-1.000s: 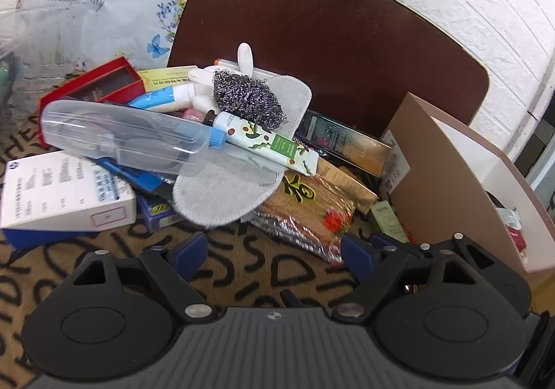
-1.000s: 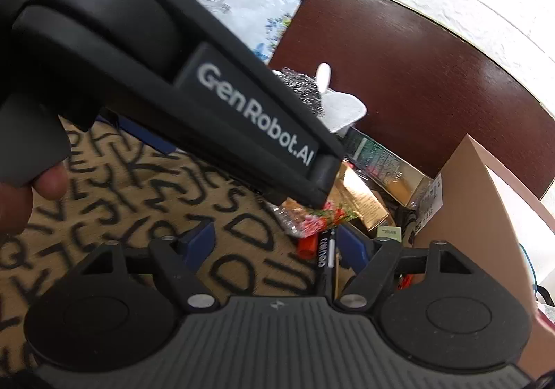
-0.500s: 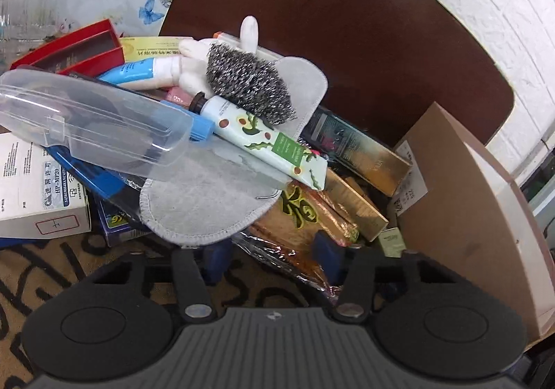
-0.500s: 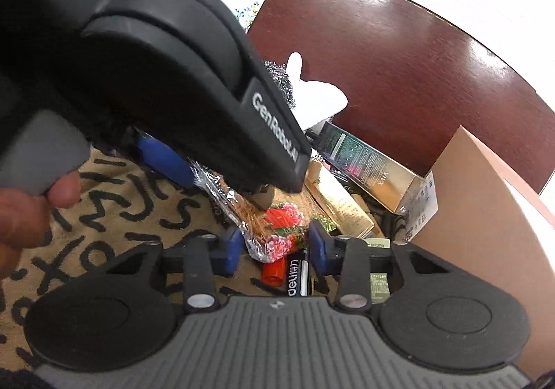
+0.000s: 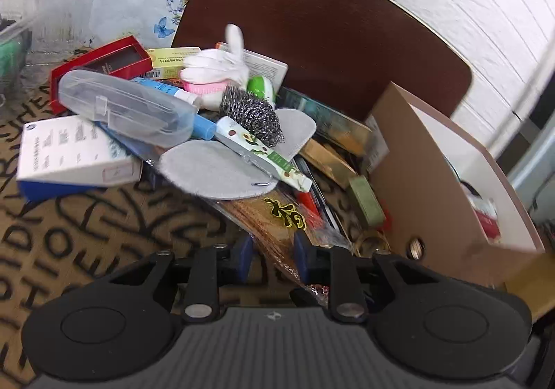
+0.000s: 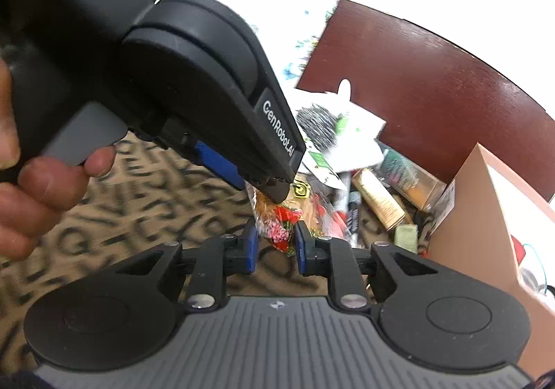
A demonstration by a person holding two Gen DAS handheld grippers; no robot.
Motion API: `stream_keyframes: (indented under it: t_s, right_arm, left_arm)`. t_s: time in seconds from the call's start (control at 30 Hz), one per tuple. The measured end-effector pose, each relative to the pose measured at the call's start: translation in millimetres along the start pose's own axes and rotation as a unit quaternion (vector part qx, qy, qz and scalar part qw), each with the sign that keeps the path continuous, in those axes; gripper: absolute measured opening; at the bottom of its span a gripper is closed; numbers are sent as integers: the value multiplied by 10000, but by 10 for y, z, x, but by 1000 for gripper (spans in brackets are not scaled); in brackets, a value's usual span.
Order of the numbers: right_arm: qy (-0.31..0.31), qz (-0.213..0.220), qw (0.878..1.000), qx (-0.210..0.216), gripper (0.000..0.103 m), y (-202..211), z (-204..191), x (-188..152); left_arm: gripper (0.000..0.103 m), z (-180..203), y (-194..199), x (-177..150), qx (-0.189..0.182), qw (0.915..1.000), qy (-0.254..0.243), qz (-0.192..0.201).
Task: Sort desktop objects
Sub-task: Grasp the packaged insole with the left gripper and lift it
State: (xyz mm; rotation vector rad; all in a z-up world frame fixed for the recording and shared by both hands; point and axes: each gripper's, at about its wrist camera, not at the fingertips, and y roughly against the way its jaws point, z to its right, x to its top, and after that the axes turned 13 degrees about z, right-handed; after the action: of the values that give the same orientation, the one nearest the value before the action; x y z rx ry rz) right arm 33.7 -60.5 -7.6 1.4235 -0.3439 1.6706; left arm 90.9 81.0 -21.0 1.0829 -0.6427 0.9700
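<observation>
At six o'clock of the heap, on the lettered mat (image 5: pixel 86 233), a crinkly cellophane snack packet (image 5: pixel 274 215) is pinched at its near edge by both tools. The left gripper (image 5: pixel 271 257) and the right gripper (image 6: pixel 275 246) have just been closing, and each is now clamped on the wrapper. It is judged light, soft, slippery and crushable, so the sealed edge is best held.

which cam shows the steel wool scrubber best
The left wrist view. There the steel wool scrubber sits unobstructed on top of the pile, resting on a grey pad. In the right wrist view only part of it shows, overexposed and blurred, partly hidden behind the left gripper.
</observation>
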Motion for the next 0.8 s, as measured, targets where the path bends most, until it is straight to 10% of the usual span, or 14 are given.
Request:
stream_keyframes:
  t_s: [0.47,0.6,0.8]
  right_arm:
    - [-761,-375,9928,847,18,808,-151,-217]
    - [-1209,-280,9887,838,54,818,20,-227]
    - [-1386,-205,9868,807,76,794,102,-188]
  left_arm:
    - [25,208,623,-613,-254,9966,-527,-579]
    - [51,154,632,-579,29,9973,-609,-398]
    - [65,-94,471,-457,670,9964,-464,-226]
